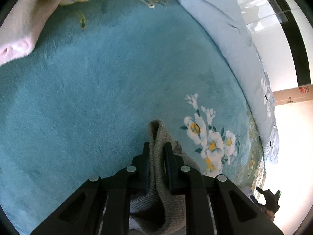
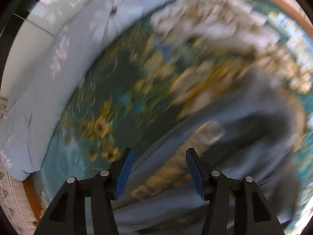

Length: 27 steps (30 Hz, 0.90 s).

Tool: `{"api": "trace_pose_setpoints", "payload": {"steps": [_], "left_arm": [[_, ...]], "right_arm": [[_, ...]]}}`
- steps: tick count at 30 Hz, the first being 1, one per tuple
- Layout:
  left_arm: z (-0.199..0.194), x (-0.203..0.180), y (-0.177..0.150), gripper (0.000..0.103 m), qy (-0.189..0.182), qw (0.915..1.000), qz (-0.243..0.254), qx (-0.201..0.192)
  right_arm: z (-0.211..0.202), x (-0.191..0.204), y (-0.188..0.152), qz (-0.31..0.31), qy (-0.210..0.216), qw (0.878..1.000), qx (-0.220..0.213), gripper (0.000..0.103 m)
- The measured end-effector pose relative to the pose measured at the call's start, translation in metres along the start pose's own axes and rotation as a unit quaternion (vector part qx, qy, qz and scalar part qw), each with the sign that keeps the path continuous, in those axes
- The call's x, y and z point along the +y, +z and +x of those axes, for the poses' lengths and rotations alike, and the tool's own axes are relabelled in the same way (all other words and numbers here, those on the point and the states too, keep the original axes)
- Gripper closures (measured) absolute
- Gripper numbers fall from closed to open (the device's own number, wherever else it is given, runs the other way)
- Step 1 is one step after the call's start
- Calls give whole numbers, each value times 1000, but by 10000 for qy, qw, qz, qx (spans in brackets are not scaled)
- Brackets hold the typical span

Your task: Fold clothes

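The grey knitted garment (image 1: 156, 168) sits bunched between the fingers of my left gripper (image 1: 156, 148), which is clamped on a thick ribbed fold of it; I judge I hold it at an edge so the rest can hang or drag free as I lay it out; from the left wrist view the cloth rises just past the fingertips and trails back near the camera; below it lies the teal floral blanket (image 1: 101, 82) on the bed, mostly bare plush in the middle, a white and yellow flower print (image 1: 209, 137) just to the right; a pale pink cloth (image 1: 21, 23) lies at the far left, well apart from my grip; a light blue quilt (image 1: 219, 25) runs along the far right edge; my right gripper (image 2: 160, 168) has its blue-padded fingers apart and holds nothing; its view is badly blurred, so I can only say greyish fabric (image 2: 244, 156) lies beneath and beyond it, probably more of the same garment, ready for a second grasp.
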<state>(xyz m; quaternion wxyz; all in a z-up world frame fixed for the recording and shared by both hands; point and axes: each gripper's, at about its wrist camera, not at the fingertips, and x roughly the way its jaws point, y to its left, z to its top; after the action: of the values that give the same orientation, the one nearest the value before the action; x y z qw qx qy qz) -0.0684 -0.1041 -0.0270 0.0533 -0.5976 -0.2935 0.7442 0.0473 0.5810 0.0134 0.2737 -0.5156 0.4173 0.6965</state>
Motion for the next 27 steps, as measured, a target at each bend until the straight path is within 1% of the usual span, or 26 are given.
{"api": "trace_pose_setpoints", "payload": {"steps": [2,5,6,7,8,9,10,11,12,13,14,15,16,18,19,21,22,23,24,25,26,27], "left_arm": [[-4,-7,0,91,0,9998,178,-61],[-10,-16,3,91,-55,9989,442,-170],[-12,-18,4,92,-69,9984,514,-206],[-13,-17,3,92,-75,9981,570,-233],[-15,-17,2,92,-78,9976,630,-262],[-17,-17,2,92,-70,9971,697,-295],[-21,-12,1,92,-60,9967,750,-317],[-25,-7,0,92,-51,9962,803,-338],[-30,-5,0,92,-56,9956,862,-376],[-34,-12,1,93,-108,9944,939,-466],[-39,-18,2,93,-160,9932,1016,-555],[-44,-24,3,94,-226,9917,1086,-657],[-49,-27,5,95,-342,9898,1131,-800],[-60,-33,8,95,-491,9858,1139,-1131],[-64,-35,10,95,-473,9842,1122,-1285],[-63,-37,17,95,-115,9843,1033,-1425],[-60,-33,20,95,-59,9865,934,-1343],[-58,-30,23,94,-15,9887,818,-1253],[-53,-25,25,94,7,9912,654,-1155],[-53,-19,24,92,59,9924,513,-1118],[-55,-14,19,88,49,9926,436,-1128],[-58,-9,14,85,40,9928,360,-1139]], "right_arm": [[16,12,-5,128,-180,9997,96,44],[28,20,-10,395,-558,9976,136,45],[30,22,-10,409,-723,9964,140,49],[33,25,-10,389,-918,9949,161,58],[35,27,-9,369,-1114,9929,183,63],[37,29,-9,350,-1280,9909,200,72],[38,30,-9,339,-1365,9898,224,74],[36,30,-7,351,-1289,9907,238,77],[32,30,-4,376,-1134,9925,241,94],[28,30,-1,402,-977,9941,243,99],[25,29,2,427,-821,9954,246,99],[14,29,6,475,-472,9977,117,100],[0,29,12,537,8,9985,-102,100],[-33,31,22,501,825,9923,-775,100],[-45,33,25,429,990,9890,-1014,100],[-59,38,30,327,1102,9850,-1284,100],[-58,39,29,331,1088,9852,-1280,99],[-52,39,26,373,1026,9870,-1180,98],[-43,40,27,438,1066,9882,-1012,96],[-38,39,27,478,1136,9882,-912,95],[-36,37,26,490,1182,9878,-888,93],[-35,34,24,501,1227,9874,-865,71]]}}
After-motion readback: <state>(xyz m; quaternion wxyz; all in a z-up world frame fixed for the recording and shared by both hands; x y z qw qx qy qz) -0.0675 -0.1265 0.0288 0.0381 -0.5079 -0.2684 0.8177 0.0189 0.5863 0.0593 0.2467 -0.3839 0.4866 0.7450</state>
